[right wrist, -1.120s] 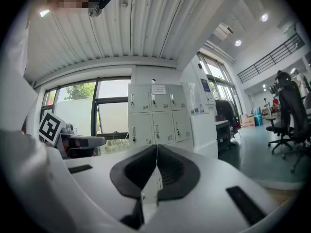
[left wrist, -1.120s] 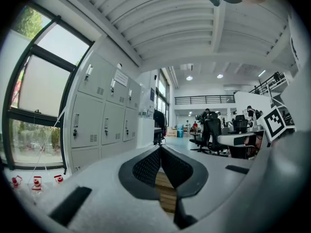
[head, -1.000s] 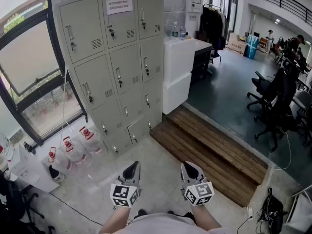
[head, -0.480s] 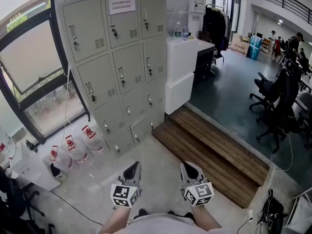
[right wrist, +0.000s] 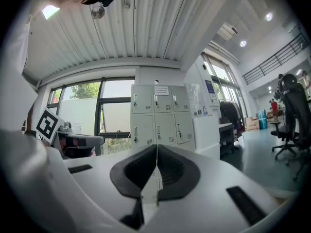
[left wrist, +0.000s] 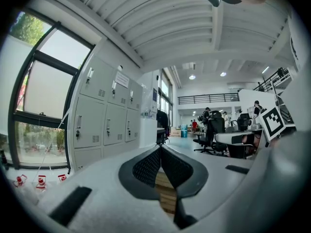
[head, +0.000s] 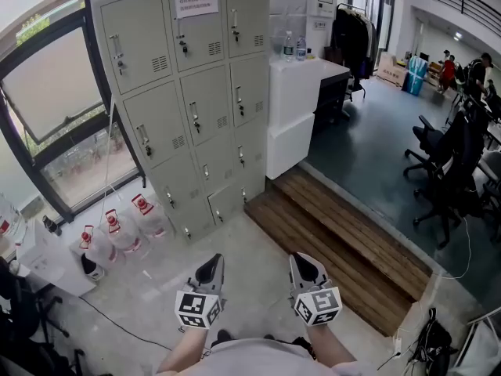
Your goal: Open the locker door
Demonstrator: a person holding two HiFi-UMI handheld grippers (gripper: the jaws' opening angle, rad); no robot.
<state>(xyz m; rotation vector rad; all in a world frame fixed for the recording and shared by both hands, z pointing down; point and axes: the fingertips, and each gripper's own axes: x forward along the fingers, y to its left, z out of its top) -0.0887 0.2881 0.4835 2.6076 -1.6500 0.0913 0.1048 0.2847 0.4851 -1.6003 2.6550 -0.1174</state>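
Note:
A grey bank of lockers point(head: 188, 92) stands against the window wall, several doors in three columns, all closed, each with a small handle and vent. It also shows in the left gripper view as lockers point(left wrist: 104, 120) and in the right gripper view as lockers point(right wrist: 160, 120). My left gripper point(head: 210, 271) and right gripper point(head: 302, 268) are held low, side by side, well short of the lockers. Both are shut with nothing between the jaws.
Water jugs point(head: 117, 233) with red caps sit on the floor left of the lockers. A white cabinet point(head: 301, 112) adjoins them on the right. A wooden step point(head: 337, 245) runs diagonally at right. Office chairs point(head: 450, 171) and people are farther right.
The view has shifted slightly; the lockers sit a little nearer and more to the right in the head view. Both grippers keep their place and stay shut.

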